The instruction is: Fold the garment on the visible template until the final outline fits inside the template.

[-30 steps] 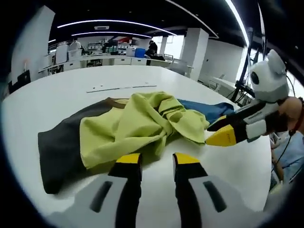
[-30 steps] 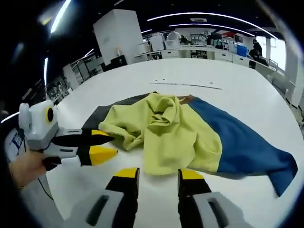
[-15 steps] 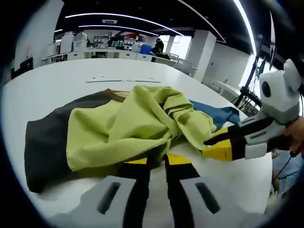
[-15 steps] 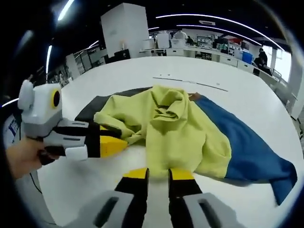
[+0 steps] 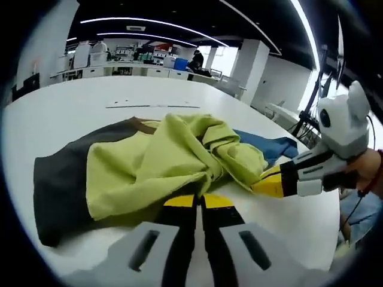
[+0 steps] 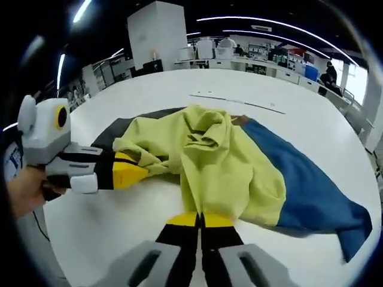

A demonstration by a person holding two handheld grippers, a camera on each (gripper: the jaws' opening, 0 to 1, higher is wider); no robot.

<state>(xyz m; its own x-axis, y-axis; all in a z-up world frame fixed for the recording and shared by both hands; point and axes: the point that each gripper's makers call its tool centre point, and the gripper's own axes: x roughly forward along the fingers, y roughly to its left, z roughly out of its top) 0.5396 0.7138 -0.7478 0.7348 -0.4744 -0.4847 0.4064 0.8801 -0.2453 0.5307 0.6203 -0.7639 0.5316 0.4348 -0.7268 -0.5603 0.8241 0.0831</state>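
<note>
We see the left gripper point(image 5: 198, 201) pinching the yellow-green garment point(image 5: 161, 164) hem, jaws pressed together. Right gripper point(image 6: 200, 219) clamps its near edge too, on the white table point(image 6: 287, 101).

Bare white table point(image 6: 108, 233) all around, crumpled garment point(image 6: 221, 161) heaped mid-table

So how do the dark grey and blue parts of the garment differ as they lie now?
The dark grey part spreads toward the left gripper; the blue part extends on the right gripper's side. The blue part runs out to a narrower end, while the dark grey part ends in a broader edge. Both lie flat on the white table, partly covered by the bunched yellow-green part.
</note>
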